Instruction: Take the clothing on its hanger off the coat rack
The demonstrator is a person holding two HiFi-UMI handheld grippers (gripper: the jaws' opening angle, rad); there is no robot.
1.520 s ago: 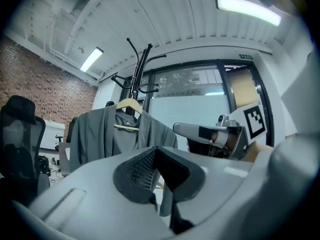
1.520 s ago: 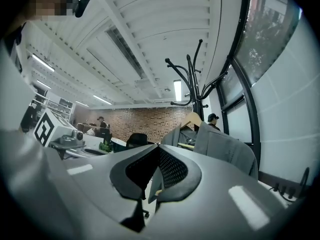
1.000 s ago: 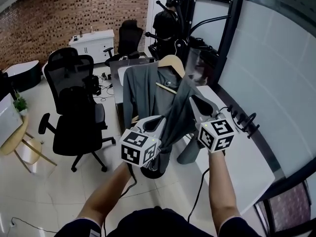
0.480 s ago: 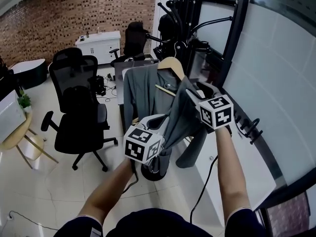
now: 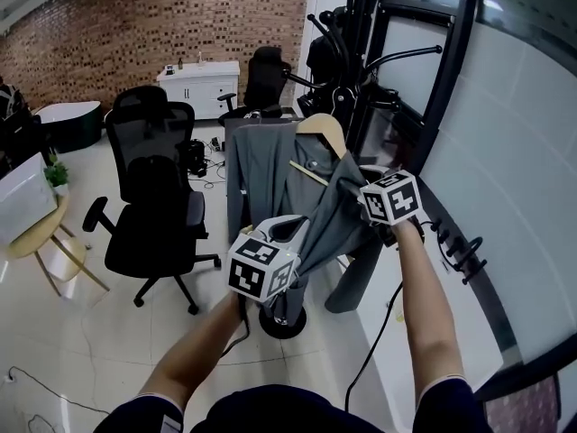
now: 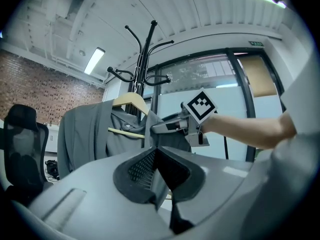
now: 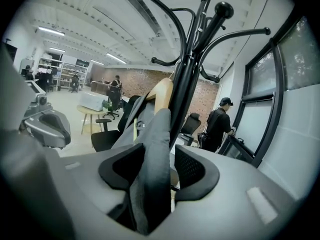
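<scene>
A grey jacket (image 5: pixel 270 165) hangs on a wooden hanger (image 5: pixel 320 129) hooked on the black coat rack (image 5: pixel 347 61). My left gripper (image 5: pixel 302 226) is shut on a thin fold of the jacket's front edge (image 6: pixel 159 184), low and in front of the rack. My right gripper (image 5: pixel 353 171) is higher, at the jacket's right shoulder just under the hanger's arm. Its jaws are opening, and a thick fold of grey cloth (image 7: pixel 155 149) lies loosely between them, with a gap on the right side. In the right gripper view the hanger (image 7: pixel 161 91) and the rack pole (image 7: pixel 192 59) rise straight ahead.
The rack's round base (image 5: pixel 281 318) stands on the tiled floor beside a white desk (image 5: pixel 406 350) and a glass partition (image 5: pixel 505 152). Black office chairs (image 5: pixel 158 197) stand to the left. A person in black (image 7: pixel 220 124) stands behind the rack.
My right gripper has risen along the jacket to the shoulder and its jaws have gone from shut to apart. The left gripper keeps its hold on the front edge.
</scene>
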